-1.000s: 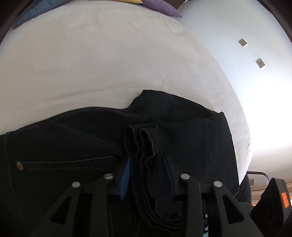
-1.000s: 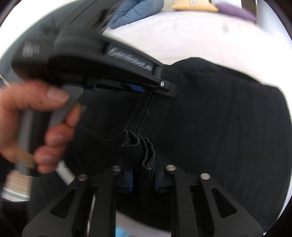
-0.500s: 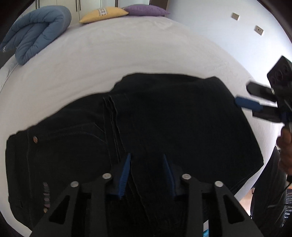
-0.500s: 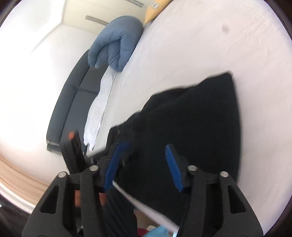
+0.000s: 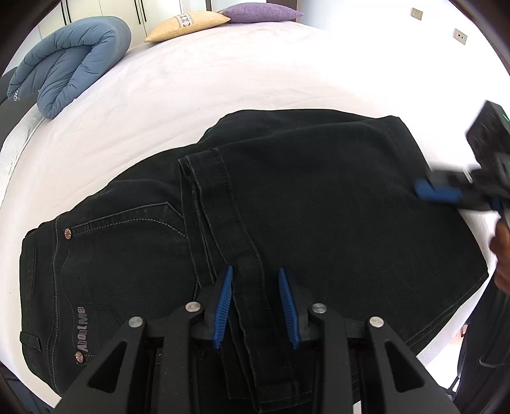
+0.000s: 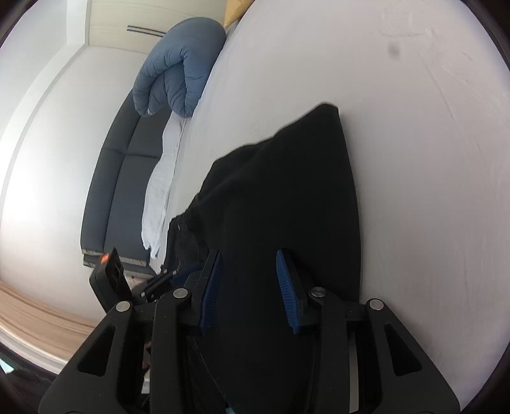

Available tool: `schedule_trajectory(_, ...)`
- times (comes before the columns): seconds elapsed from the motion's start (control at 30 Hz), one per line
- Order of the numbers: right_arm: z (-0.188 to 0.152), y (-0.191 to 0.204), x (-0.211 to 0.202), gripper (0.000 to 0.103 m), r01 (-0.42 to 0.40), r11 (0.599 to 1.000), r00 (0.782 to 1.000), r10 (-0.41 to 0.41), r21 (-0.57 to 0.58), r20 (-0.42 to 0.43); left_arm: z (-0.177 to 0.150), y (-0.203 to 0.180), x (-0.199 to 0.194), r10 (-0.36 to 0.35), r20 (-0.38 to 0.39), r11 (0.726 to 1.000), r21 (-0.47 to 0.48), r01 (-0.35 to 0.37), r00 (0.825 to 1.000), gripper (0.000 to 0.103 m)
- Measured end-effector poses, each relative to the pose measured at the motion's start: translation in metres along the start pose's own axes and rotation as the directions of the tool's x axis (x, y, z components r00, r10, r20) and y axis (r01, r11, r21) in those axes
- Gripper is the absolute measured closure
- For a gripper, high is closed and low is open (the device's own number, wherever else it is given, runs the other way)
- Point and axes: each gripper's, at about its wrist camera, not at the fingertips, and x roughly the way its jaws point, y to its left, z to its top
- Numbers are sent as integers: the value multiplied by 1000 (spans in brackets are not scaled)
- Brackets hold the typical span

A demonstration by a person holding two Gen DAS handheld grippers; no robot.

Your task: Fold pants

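Pants: one black pair, folded, laid on bed.
Pillows: two seen.
Left gripper: jaws parted, nothing gripped.
Right gripper: just narrowed, parted, nothing gripped.

pants: black denim pants, matt woven cloth, pale topstitching, coppery metal rivets
bed: white bed sheet, smooth matt cotton-like cloth, faint creases
quilt: rolled blue quilt, soft puffy stitched fabric
cushions: yellow cushion and purple cushion, coarse weave
hand-held gripper: left hand-held gripper, matt black plastic, ribbed blue pads, shiny metal screws
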Motion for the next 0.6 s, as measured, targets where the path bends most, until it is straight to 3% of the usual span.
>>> schedule_trajectory(0.17,-60,27,0,70,47,995,995,-54,-92,-78,-8,5,-1,-5,10,1000,-14,5,1000,71)
schedule_trajectory(0.27,-83,30,-6,70,69,991,995,-77,-111,-67,-13,10,-3,-14,18,1000,-27,15,1000,71)
schedule_trajectory(0.4,-82,42,-4,67,103,990,993,-108,-92,-47,-16,18,-2,-25,29,999,-44,26,999,71)
schedule_trajectory(0.53,-80,64,-9,65,14,993,1000,-13,-120,10,-23,33,-6,-64,70,992,-105,72,995,71)
schedule_trajectory(0.57,-80,58,2,58,59,993,998,-60,-105,-13,-25,38,-8,-84,85,987,-129,94,993,67)
schedule_trajectory(0.6,-81,50,10,56,112,989,992,-117,-100,-44,-27,43,-12,-111,99,979,-157,126,989,53)
